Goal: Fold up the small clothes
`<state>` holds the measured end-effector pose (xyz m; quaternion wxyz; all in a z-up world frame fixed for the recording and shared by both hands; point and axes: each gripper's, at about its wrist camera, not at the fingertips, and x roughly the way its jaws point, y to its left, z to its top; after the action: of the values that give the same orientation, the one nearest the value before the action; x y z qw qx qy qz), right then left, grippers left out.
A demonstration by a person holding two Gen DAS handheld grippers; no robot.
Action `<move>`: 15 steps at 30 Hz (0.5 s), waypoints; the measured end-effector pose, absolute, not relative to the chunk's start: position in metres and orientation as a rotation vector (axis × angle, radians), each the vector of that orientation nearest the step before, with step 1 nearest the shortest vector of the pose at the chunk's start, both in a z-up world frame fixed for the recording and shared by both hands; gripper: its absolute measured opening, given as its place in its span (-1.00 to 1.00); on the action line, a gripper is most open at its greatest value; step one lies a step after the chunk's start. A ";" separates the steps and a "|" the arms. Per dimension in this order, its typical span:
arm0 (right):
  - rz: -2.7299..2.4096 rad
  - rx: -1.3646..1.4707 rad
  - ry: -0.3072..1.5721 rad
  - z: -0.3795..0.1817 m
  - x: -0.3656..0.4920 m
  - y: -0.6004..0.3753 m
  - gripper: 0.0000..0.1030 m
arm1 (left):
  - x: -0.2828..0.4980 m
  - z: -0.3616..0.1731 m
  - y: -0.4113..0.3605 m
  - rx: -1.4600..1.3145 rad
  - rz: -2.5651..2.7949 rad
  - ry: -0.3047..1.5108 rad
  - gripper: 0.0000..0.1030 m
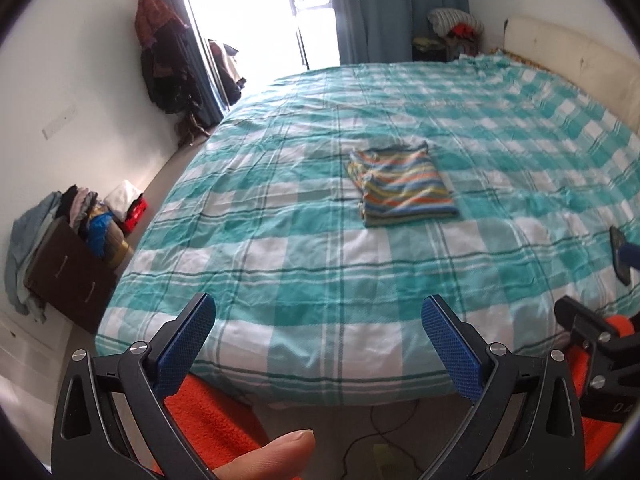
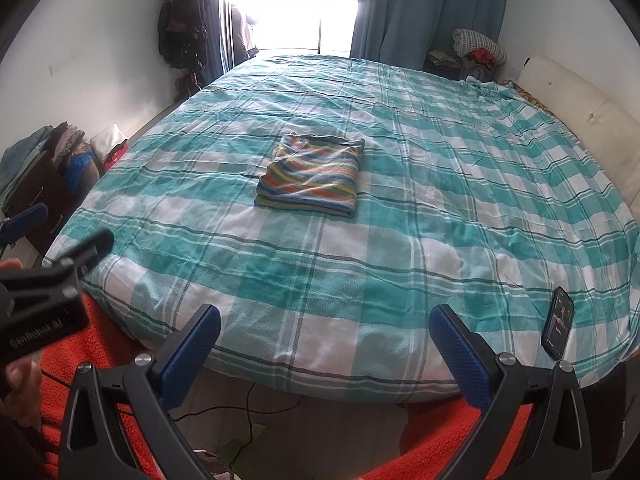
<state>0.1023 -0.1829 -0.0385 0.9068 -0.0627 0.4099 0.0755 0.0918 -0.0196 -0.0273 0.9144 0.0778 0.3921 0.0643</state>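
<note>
A small striped garment (image 1: 402, 184) lies folded into a neat rectangle near the middle of the bed; it also shows in the right wrist view (image 2: 310, 178). My left gripper (image 1: 318, 320) is open and empty, held back over the bed's near edge, well short of the garment. My right gripper (image 2: 326, 326) is open and empty too, also at the near edge. The right gripper shows at the right edge of the left wrist view (image 1: 592, 344), and the left gripper shows at the left edge of the right wrist view (image 2: 60, 264).
The bed (image 2: 460, 200) has a teal and white checked cover. A phone (image 2: 558, 322) lies on its near right corner. A dark drawer unit piled with clothes (image 1: 68, 264) stands on the left. A cream headboard (image 2: 580, 120) is on the right. Cables (image 2: 248, 404) lie on the floor.
</note>
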 end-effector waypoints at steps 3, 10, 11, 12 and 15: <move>0.160 -0.124 0.851 -0.039 0.103 -0.183 0.99 | 0.093 -0.031 -0.018 0.136 0.115 0.836 0.99; 0.156 -0.124 0.865 -0.042 0.104 -0.182 0.99 | 0.094 -0.036 -0.015 0.135 0.120 0.880 0.99; 0.156 -0.123 0.867 -0.043 0.105 -0.182 0.99 | 0.093 -0.037 -0.015 0.135 0.119 0.886 0.99; 0.156 -0.122 0.869 -0.043 0.105 -0.182 0.99 | 0.093 -0.037 -0.015 0.133 0.119 0.892 0.99; 0.157 -0.125 0.873 -0.044 0.104 -0.181 0.99 | 0.094 -0.038 -0.014 0.119 0.114 0.908 0.99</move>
<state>0.1043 -0.1813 -0.0443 0.9014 -0.0604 0.4219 0.0757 0.0938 -0.0139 -0.0383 0.8954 0.0572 0.4382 0.0552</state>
